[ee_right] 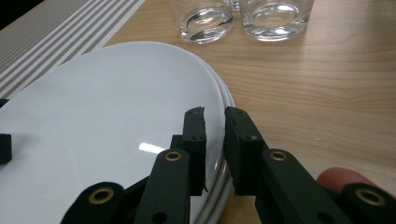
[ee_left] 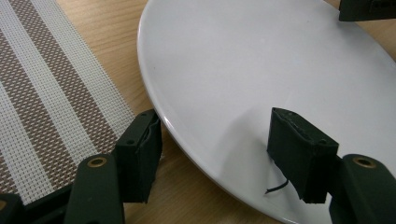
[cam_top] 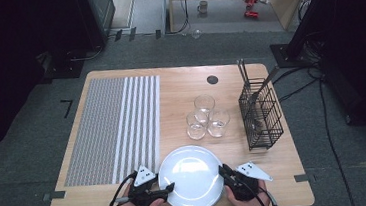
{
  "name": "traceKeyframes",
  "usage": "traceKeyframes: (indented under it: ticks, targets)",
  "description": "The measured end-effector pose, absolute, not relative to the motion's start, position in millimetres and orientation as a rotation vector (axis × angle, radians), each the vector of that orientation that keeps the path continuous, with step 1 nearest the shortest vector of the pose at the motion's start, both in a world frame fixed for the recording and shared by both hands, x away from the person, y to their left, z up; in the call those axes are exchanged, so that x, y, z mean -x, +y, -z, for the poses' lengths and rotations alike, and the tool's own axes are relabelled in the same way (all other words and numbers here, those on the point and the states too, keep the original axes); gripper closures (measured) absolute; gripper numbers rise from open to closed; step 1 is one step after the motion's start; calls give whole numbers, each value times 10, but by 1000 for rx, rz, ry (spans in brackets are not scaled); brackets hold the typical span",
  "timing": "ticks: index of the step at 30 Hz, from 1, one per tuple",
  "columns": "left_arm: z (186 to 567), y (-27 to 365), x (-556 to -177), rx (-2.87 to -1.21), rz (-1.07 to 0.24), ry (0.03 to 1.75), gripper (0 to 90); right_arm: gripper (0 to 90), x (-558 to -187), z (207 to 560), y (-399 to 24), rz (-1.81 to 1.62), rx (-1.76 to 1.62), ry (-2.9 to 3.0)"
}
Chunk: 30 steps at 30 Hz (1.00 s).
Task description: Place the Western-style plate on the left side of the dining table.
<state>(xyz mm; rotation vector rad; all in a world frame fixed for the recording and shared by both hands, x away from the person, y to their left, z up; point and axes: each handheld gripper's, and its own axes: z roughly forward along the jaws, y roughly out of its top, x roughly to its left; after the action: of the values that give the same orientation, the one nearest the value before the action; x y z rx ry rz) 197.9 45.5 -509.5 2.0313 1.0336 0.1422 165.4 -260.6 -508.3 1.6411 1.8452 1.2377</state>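
The right tongs (ee_right: 215, 116) pinch the white plate's (cam_top: 193, 180) rim at three o'clock, jaws narrow. At nine o'clock the left tongs (ee_left: 215, 135) stand wide astride the rim, one jaw on the tabletop (cam_top: 179, 85), not pressing.

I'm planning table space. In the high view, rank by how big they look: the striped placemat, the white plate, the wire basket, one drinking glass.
1. striped placemat
2. white plate, though it sits nearest the camera
3. wire basket
4. drinking glass; the three glasses look alike

Three glasses (cam_top: 206, 117) and a wire basket (cam_top: 261, 113) block the way beyond the plate (cam_top: 191, 175); left, the flat mat (cam_top: 113, 129) leaves room.
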Motion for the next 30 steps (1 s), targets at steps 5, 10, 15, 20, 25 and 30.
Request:
traceKeyframes:
  ticks: [5, 10, 15, 20, 25, 30]
  targets:
    - [5088, 464, -1981, -2035, -147, 1037, 364, 774, -1637, 5086, -2565, -1225, -1628, 1838]
    - [5050, 491, -1974, -2027, -209, 1039, 400, 750, -1631, 5101, -2520, -1246, -1619, 1842]
    - [5040, 529, -1985, -2016, -209, 1045, 401, 733, -1624, 5114, -2472, -1252, -1610, 1840]
    - [5026, 571, -2002, -2002, -211, 1058, 440, 710, -1620, 5124, -2445, -1269, -1602, 1844]
    - [4998, 598, -1996, -1995, -257, 1069, 508, 696, -1610, 5134, -2415, -1277, -1607, 1832]
    - [4990, 617, -2000, -1984, -255, 1081, 535, 693, -1597, 5142, -2382, -1275, -1602, 1823]
